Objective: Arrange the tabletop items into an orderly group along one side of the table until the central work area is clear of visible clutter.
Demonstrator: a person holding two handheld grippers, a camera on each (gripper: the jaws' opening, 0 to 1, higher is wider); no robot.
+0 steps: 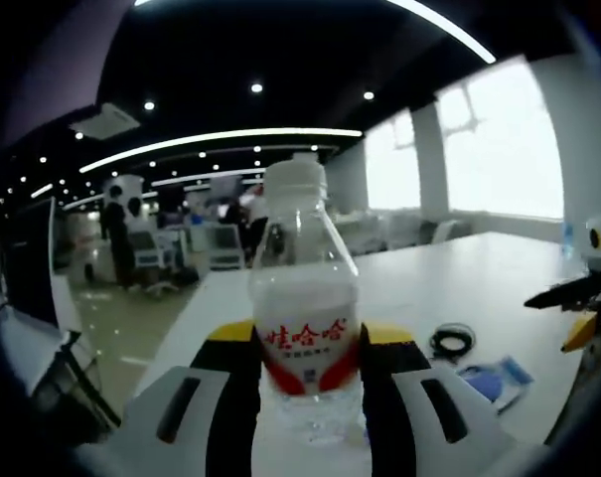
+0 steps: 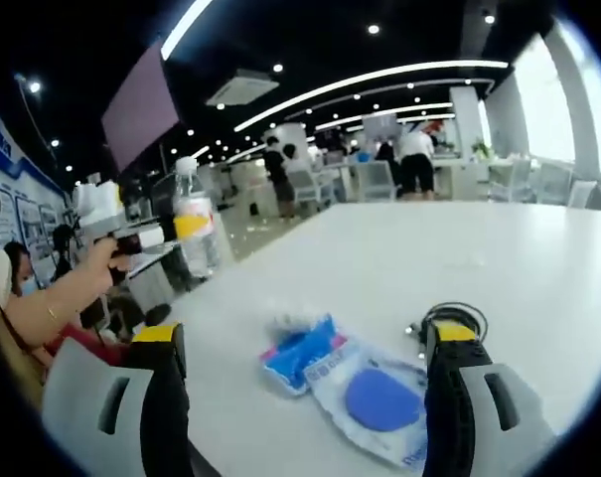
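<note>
Left gripper (image 1: 310,373): clenched on a clear plastic water bottle (image 1: 305,298), one jaw pressed to each side of its red-and-white label.
Water bottle: upright between the jaws, white cap on top, water visible in the lower part. In the right gripper view the same bottle (image 2: 196,224) is held above the table's far left edge, with a person's hand (image 2: 99,263) gripping the tool behind it.
Right gripper (image 2: 305,397): released, jaws spread wide and holding nothing, low over the white table (image 2: 459,258). It also shows at the right edge of the left gripper view (image 1: 583,298), apart from the bottle.
Blue-and-white packet (image 2: 375,397): flat on the table between the right gripper's jaws, a round blue shape showing through its clear wrapper.
Smaller blue packet (image 2: 300,353): just beside the first, touching its left end, with a crumpled clear bit at its far edge.
Black cable coil (image 2: 449,318): on the table near the right jaw tip; in the left gripper view it lies (image 1: 451,341) right of the bottle, near the packets (image 1: 494,380).
Surroundings: open office with ceiling strip lights, desks, chairs and people standing in the distance.
</note>
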